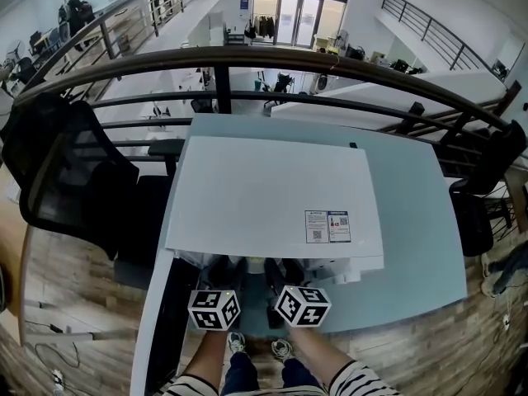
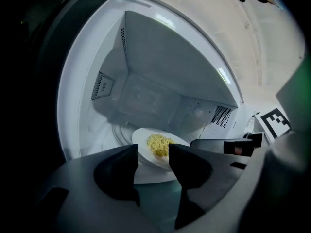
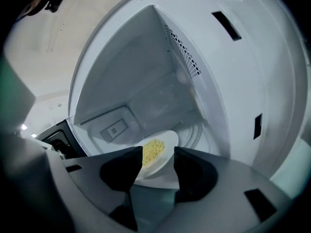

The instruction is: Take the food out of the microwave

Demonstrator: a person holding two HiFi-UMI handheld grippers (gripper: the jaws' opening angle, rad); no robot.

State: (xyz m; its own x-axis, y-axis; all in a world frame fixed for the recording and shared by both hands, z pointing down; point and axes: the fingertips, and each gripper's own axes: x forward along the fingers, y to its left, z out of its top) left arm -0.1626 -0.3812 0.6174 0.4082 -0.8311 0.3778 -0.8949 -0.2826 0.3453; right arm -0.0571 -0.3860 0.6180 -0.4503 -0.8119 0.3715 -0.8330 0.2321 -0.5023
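A white plate (image 2: 144, 141) with a small heap of yellow noodles (image 2: 159, 143) sits on the floor of the open white microwave (image 1: 272, 196). My left gripper (image 2: 153, 165) is at the cavity mouth, open, with the plate's near rim showing just beyond the gap between its jaws. My right gripper (image 3: 153, 173) stands open beside it, facing the same plate (image 3: 167, 142) and noodles (image 3: 153, 150). From the head view, both grippers (image 1: 219, 275) (image 1: 285, 275) reach under the microwave's front edge, and the food is hidden there.
The microwave stands on a light blue table (image 1: 412, 221). Its dark door (image 1: 169, 320) hangs open at my left. A black chair (image 1: 66, 172) is left of the table, and a curved railing (image 1: 247, 56) runs behind it. The cavity walls close in around the plate.
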